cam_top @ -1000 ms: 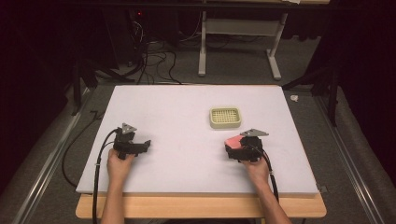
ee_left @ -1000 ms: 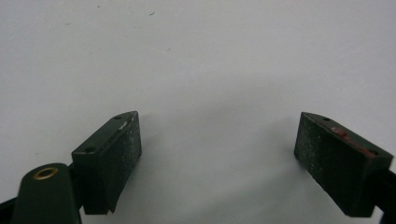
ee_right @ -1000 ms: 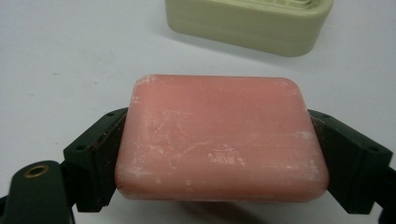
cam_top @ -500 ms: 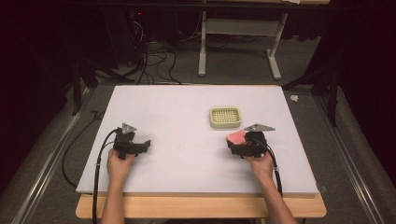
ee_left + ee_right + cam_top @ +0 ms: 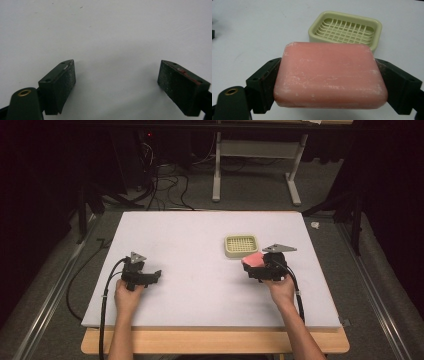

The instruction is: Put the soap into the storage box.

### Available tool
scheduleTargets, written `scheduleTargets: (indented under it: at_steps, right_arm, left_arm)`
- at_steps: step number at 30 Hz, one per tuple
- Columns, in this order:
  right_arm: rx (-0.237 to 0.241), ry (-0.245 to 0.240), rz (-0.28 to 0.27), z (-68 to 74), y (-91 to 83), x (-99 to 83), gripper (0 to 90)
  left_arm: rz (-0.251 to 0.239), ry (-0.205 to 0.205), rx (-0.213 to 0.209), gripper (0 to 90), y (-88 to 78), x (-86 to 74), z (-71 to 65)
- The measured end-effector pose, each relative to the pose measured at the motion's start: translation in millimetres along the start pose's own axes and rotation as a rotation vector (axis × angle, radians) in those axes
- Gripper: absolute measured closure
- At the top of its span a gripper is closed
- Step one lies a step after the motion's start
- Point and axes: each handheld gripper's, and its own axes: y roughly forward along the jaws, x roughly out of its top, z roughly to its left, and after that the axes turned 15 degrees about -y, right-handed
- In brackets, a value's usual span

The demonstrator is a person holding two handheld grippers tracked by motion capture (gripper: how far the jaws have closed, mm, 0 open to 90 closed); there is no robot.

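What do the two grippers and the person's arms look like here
Both are black handheld tools. The left gripper and right gripper each carry a grey three-cornered plate on top and trail a black cable back along the forearm. Up close, the jaws are dark blocks with scuffed, dusty flat pads and small screw holes; a brass-ringed hole shows at lower left. The forearms are bare, no sleeves.

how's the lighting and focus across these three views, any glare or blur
High view: the white table top is evenly lit while the room behind is dark; slightly soft. Right gripper view: the pink soap bar is sharp, with no glare. Left gripper view: soft shadows under the jaws.
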Motion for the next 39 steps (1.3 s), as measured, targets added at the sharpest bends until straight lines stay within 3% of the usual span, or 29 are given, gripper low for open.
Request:
scheduleTargets:
  at_steps: [10,22,28,39]
  right_arm:
    - [0.011,-0.02,-0.001,-6.9,1.5,18.1,13.8]
    - [0.039,-0.001,0.008,-16.0,11.6,31.2,13.8]
    - [0.034,0.025,0.015,-24.4,18.0,35.4,13.8]
    - [0.013,0.03,0.033,-30.1,29.4,42.5,13.8]
  left_arm:
    - [0.0,0.0,0.0,15.3,0.0,0.0,0.0]
    - [0.0,0.0,0.0,15.3,0.0,0.0,0.0]
    - [0.0,0.0,0.0,15.3,0.0,0.0,0.0]
    - [0.0,0.0,0.0,15.3,0.0,-0.1,-0.1]
